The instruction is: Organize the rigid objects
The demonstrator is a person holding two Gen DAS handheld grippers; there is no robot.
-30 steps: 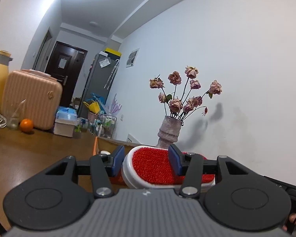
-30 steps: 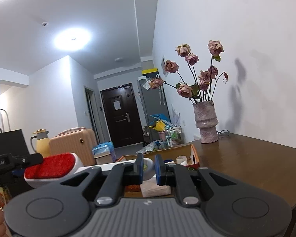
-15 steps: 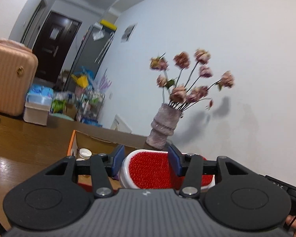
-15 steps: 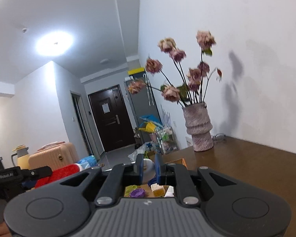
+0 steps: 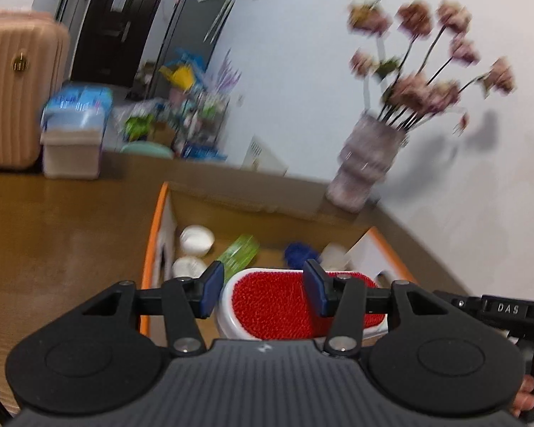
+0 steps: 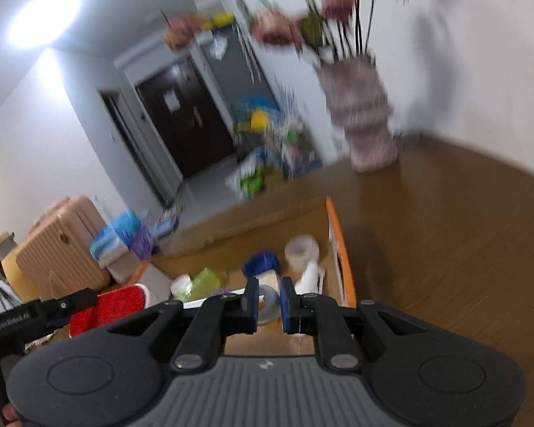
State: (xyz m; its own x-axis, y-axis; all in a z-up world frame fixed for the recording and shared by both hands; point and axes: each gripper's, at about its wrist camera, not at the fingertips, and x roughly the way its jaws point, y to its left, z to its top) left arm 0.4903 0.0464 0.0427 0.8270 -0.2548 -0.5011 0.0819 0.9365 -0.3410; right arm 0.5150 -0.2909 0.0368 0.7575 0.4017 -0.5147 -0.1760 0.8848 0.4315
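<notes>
My left gripper (image 5: 263, 290) is shut on a white lint brush with a red pad (image 5: 270, 304), held over the near end of an open cardboard box with orange edges (image 5: 153, 249). My right gripper (image 6: 268, 302) is shut on the brush's white handle end (image 6: 267, 300), above the same box (image 6: 341, 259). The red pad also shows at the left of the right wrist view (image 6: 106, 307). Inside the box lie white round lids (image 5: 195, 240), a green item (image 5: 238, 251), a blue item (image 5: 297, 251) and a tape roll (image 6: 300, 249).
The box sits on a brown wooden table (image 5: 60, 235). A vase of dried roses (image 5: 370, 156) stands behind the box by the white wall. A pink suitcase (image 5: 14, 96) and a tissue box (image 5: 74, 138) are at the far left.
Both grippers have tilted down and moved forward with the brush, from near the box's front to above it. The box's inside has come into view.
</notes>
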